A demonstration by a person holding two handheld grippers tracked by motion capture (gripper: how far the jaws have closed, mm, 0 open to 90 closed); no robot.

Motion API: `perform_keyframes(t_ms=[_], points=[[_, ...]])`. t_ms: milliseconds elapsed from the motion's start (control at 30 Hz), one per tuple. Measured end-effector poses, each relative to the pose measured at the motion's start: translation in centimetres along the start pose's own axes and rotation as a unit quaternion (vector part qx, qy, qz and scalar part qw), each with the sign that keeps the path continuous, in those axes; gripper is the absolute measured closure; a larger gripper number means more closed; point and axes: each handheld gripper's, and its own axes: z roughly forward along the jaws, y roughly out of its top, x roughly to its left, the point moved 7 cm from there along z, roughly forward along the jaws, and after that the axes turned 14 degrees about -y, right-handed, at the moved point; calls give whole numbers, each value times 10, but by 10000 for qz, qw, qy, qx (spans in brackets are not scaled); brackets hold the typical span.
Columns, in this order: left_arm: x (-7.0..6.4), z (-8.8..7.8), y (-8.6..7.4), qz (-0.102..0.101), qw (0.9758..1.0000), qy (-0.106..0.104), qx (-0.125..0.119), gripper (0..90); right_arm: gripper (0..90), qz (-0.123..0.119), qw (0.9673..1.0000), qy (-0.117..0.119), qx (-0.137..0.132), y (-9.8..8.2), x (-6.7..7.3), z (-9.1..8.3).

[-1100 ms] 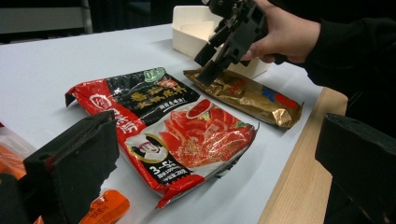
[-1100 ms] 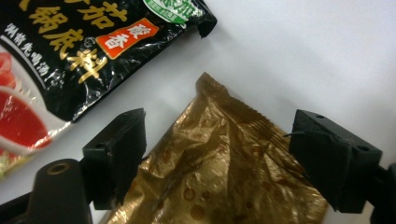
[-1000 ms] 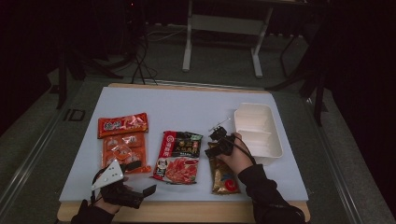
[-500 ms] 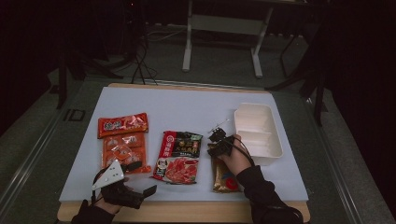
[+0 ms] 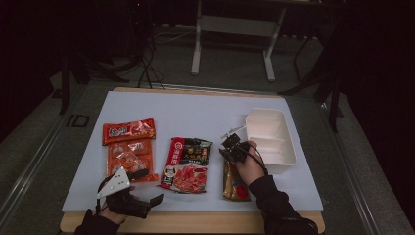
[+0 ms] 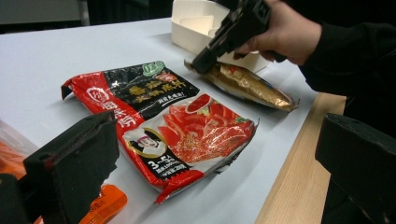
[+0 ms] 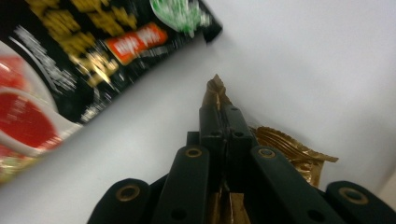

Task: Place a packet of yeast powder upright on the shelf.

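At the near right of the table: right gripper (image 5: 229, 147) pinches the far corner of the gold pouch (image 5: 234, 180).
Right fingers: pressed together on the pouch's edge; jaws have just been closing, with the foil between them. In the right gripper view a crumpled gold tip (image 7: 215, 91) sticks out just past the closed tips (image 7: 224, 116).
Gold pouch: lies flat on the white mat (image 5: 195, 112), its length running back from the fingers under the right hand (image 5: 249, 164); in the left gripper view the far end (image 6: 247, 84) rests on the mat while the right gripper (image 6: 205, 63) clamps the near corner.
Tray: white tray (image 5: 288, 147), just beside the right fingers on their outer side, touching or nearly touching the pouch; I cannot tell which.
Red-black bag: soup-base bag (image 5: 188, 164) lies flat just to the inner side of the right fingers, apart from the pouch; it also lies ahead of the left fingers (image 6: 159, 126).
Orange packs: two orange packs (image 5: 128, 147), one behind the other, just beyond the left gripper (image 5: 142, 205).
Left fingers: spread wide, nothing between them; one pad (image 6: 74, 163) stands over the mat's near edge, the other (image 6: 359, 163) over the wooden table edge (image 6: 299, 177).
Left gripper place: near left corner, well apart from the gold pouch, grey plate (image 5: 115, 183) on top.
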Motion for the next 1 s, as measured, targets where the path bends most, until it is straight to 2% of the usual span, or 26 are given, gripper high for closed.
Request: perform_keyframes(t_ms=[33, 133, 233, 400, 500, 567, 633, 733, 833, 900, 933, 1000], points=[[0, 0, 0, 0, 10000, 3, 4, 0, 896, -38, 9999, -59, -134, 4, -2, -6], [0, 0, 0, 6, 10000, 6, 18, 0, 898, 2, 9996, -4, -280, 8, -2, -13], [0, 0, 0, -5, 10000, 16, 3, 0, 900, 3, 9983, -11, -575, 16, -5, -26], [1, 1, -1, -5, 10000, 19, 29, 0, 900, 60, 9966, -21, -817, 24, -8, -40], [1, 1, -1, -3, 10000, 24, 34, 0, 900, 108, 9943, -29, -1064, 32, -12, -53], [1, 1, -1, -10, 10000, 23, 30, 0, 900, 94, 9937, -45, -1113, 34, -13, -56], [1, 1, -1, -9, 10000, 23, 30, 0, 900, 99, 9915, -76, -1294, 42, -16, -65], [1, 1, -1, -9, 10000, 23, 28, 0, 900, 97, 9899, -124, -1407, 47, -18, -71], [1, 0, -1, -13, 10000, 24, 25, 0, 900, 88, 9864, -241, -1626, 58, -23, -83], [1, 0, -1, -22, 10000, 18, 25, 0, 900, 94, 9858, -247, -1659, 60, -25, -86], [1, 0, -1, -20, 10000, 18, 26, 0, 900, 208, 9839, -207, -1764, 64, -31, -92], [1, 0, -1, -23, 10000, 14, 22, 0, 900, 238, 9836, -203, -1779, 65, -33, -95]])
